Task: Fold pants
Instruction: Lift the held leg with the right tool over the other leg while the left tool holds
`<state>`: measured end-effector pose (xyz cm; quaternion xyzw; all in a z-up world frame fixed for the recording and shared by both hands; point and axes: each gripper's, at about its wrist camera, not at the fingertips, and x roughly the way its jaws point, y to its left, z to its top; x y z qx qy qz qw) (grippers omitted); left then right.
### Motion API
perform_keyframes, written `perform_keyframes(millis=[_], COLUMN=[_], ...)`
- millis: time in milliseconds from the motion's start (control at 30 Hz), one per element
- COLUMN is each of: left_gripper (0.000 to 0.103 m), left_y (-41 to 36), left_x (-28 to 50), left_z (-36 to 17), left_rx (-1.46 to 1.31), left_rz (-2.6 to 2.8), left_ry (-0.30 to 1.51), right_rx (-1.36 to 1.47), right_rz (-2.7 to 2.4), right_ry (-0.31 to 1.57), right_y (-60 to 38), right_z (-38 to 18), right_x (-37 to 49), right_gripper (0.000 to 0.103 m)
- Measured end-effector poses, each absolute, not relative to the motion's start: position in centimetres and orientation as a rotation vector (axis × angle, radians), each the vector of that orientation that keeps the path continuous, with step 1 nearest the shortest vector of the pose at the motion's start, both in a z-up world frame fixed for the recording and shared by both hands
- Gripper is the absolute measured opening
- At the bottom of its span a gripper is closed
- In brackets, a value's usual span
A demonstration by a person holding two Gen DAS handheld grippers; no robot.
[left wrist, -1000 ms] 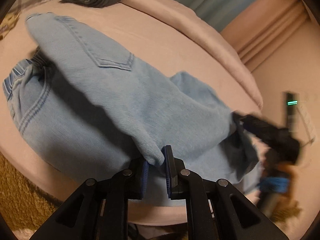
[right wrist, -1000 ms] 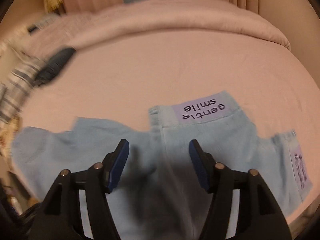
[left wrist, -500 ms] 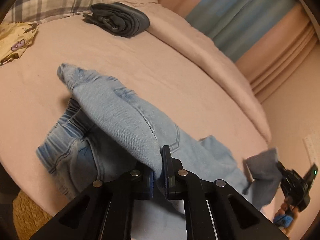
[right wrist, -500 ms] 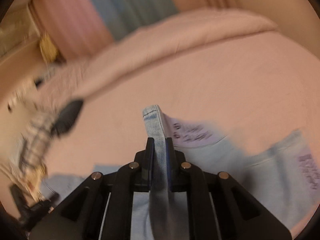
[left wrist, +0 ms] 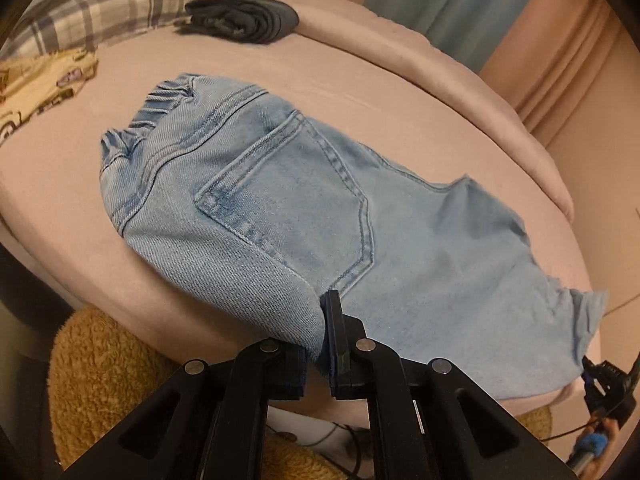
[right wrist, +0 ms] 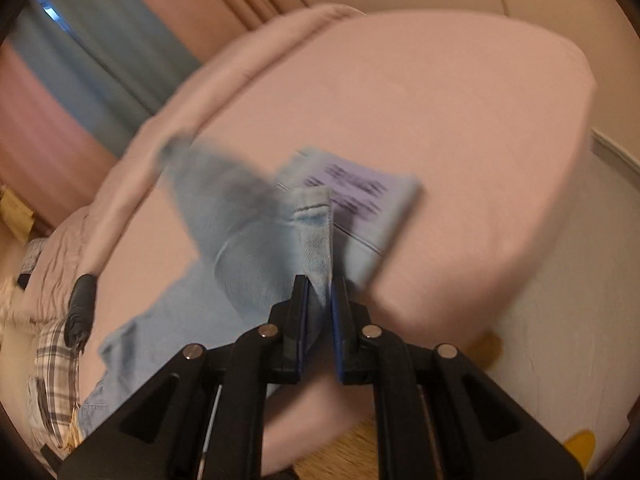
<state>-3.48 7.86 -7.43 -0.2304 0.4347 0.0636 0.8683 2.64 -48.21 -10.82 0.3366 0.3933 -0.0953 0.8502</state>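
Light blue denim pants (left wrist: 304, 208) lie on a pink bed (left wrist: 392, 92), back pocket up, elastic waistband at the far left. My left gripper (left wrist: 322, 332) is shut on a fold of the pants at the near edge of the bed. My right gripper (right wrist: 318, 300) is shut on the hem of a pant leg (right wrist: 314, 224) and holds it lifted above the bed; a purple label (right wrist: 352, 188) shows on the cloth behind it. The right gripper also shows at the lower right of the left wrist view (left wrist: 608, 392).
A folded dark garment (left wrist: 244, 18) lies at the far side of the bed beside a plaid pillow (left wrist: 92, 8). A yellow patterned cloth (left wrist: 36, 80) lies at the left. A tan fuzzy rug (left wrist: 108, 364) covers the floor below the bed's edge. Curtains (right wrist: 72, 64) hang behind.
My right gripper went from open over the pants to shut on the leg hem and lifted it. My left gripper stayed shut on the pants and drew them flatter, the pocket now showing.
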Motion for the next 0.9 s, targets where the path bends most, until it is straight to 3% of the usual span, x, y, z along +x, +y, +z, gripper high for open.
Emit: perform_keyframes(millis=[267,333,400,533,633,667,700,733,900], left_gripper=[0.006,0.006,0.007,0.009,0.01,0.01,0.01,0.01,0.01], left_y=[8.4,8.1,8.0,8.3,8.6,8.7,9.0,9.3,10.3], left_x=[-3.2,-3.2,-3.4,-3.7,-3.7,-3.8,-3.7,-3.6,-3.6], left_z=[-7.6,-7.4,-7.2,-6.7,-6.4,-6.4,-6.5,-6.7,-7.1], left_rx=[-0.533,-0.516,-0.493,-0.501,-0.522,-0.531,-0.548,-0.564,-0.632], left_rz=[0.111,0.101,0.089,0.074,0.06,0.053,0.045,0.046,0.051], left_ry=[0.928,0.939,0.951,0.982,0.991,0.985,0.976,0.974,0.959], right_rx=[0.612,0.582,0.539,0.504,0.481,0.458,0.426,0.387,0.329], right_rz=[-0.246,-0.279,-0.294,-0.217,-0.146,-0.139,-0.138,-0.131,-0.098], right_ry=[0.892,0.858,0.803,0.79,0.869,0.899,0.923,0.936,0.855], right_y=[-47.3,-48.1,-48.5,-49.6,-49.8,-49.6,-49.3,-48.8,-47.1], right_z=[-8.8,-7.5,-6.1,-5.5,-7.3,-8.2,-9.0,-9.8,-7.9], right_x=[2.5,2.5,2.4,6.0,10.3,11.9,13.2,14.4,16.6], right_gripper=[0.018,0.032,0.059,0.061,0.06,0.055,0.026,0.004,0.006])
